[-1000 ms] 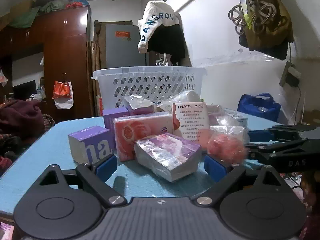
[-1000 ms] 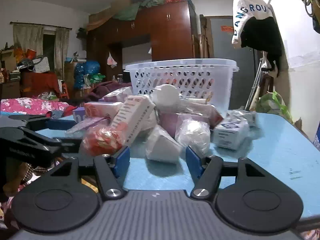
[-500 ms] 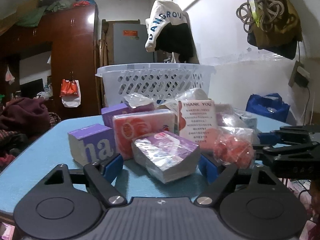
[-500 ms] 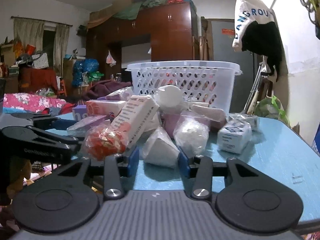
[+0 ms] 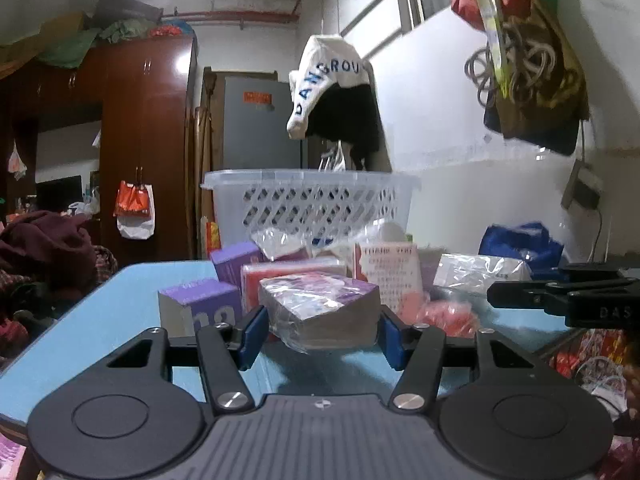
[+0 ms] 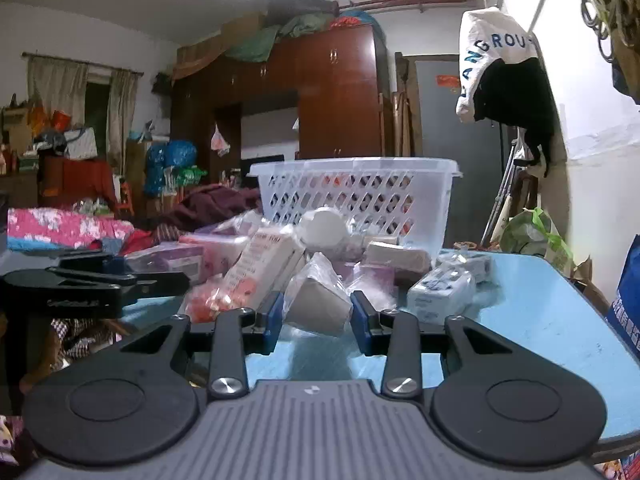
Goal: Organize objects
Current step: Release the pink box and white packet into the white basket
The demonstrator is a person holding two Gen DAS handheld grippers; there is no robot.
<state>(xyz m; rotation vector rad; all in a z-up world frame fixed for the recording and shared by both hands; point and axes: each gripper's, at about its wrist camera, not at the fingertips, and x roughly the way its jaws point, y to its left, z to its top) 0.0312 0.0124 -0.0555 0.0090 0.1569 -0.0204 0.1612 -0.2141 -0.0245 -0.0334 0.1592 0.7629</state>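
The left tool (image 5: 322,330) is closing its blue pads on a crinkly plastic-wrapped purple-topped rectangular pack (image 5: 320,312), which is sitting between them just above the smooth pale-blue counter (image 5: 104,320). The right tool (image 6: 316,318) is also closing, pinching a white wedge-shaped packet in clear film (image 6: 316,300) at the front of the heap. Behind both is standing a white lattice-walled plastic basket (image 6: 360,196).

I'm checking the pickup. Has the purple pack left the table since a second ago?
Yes: the purple pack now hangs above the table, between closing left gripper pads.
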